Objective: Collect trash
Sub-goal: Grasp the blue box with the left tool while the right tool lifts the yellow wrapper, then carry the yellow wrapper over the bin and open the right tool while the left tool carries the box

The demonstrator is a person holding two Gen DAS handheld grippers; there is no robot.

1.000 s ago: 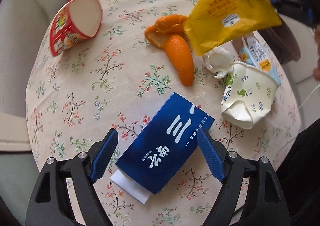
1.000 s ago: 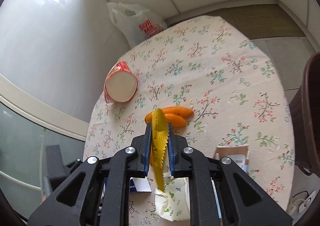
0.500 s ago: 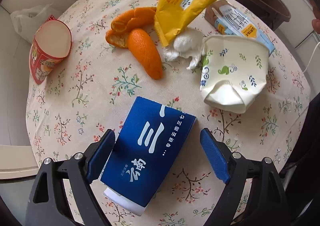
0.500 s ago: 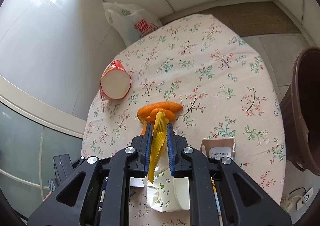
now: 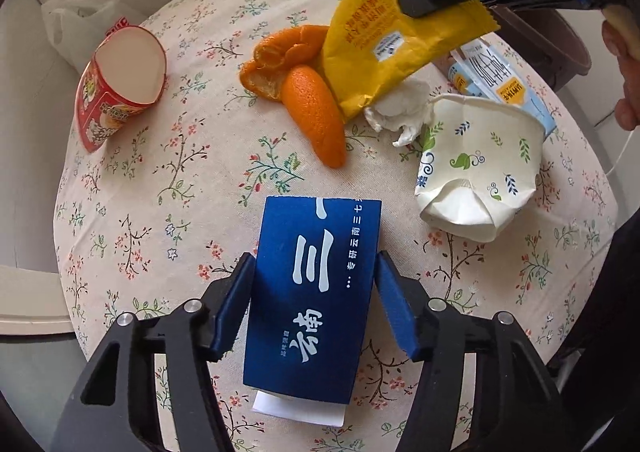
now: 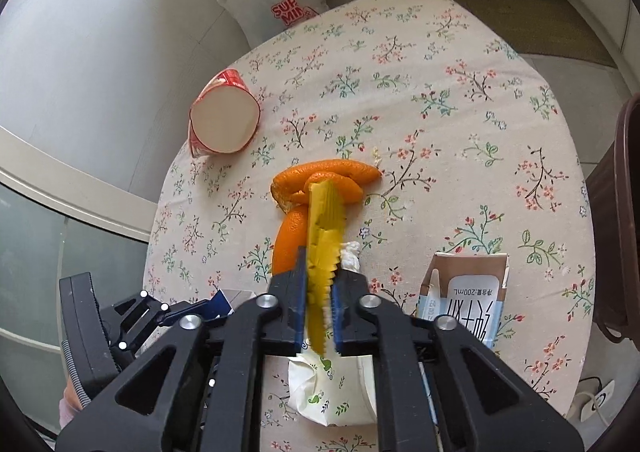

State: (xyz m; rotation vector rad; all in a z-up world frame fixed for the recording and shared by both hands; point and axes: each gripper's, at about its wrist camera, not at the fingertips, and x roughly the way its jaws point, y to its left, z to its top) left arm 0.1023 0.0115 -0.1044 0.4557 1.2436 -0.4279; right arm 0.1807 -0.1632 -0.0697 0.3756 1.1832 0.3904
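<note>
Where the flowered desk (image 5: 168,188) curves away at the left of the left wrist view, cloth lies bare between the red cup (image 5: 120,92) on its side and the blue box (image 5: 316,292); the right half is crowded with the orange peel (image 5: 312,108), a crumpled tissue (image 5: 400,112), the crushed paper cup (image 5: 480,168) and a milk carton (image 5: 500,80). The desk edge drops off close behind the carton, beside a dark brown bin (image 5: 560,44).

The left gripper (image 5: 316,292) points steeply down over the blue box, which lies flat at lower centre. Its fingers (image 5: 234,308) have just been closing: a second ago they stood wide of the box, now they flank its long sides closely. Contact looks near but I cannot tell if the pads press (thin gaps seem to remain on both sides). The box has also swung from a diagonal to nearly upright in the frame.

The right gripper (image 6: 320,304) angles down over the peel, fingers clamped fully on the yellow wrapper (image 6: 324,228), which sticks out forward, edge-on. In the left wrist view the wrapper hangs at upper right above the peel and tissue. A white plastic bag (image 6: 264,0) sits beyond the desk's far edge.
</note>
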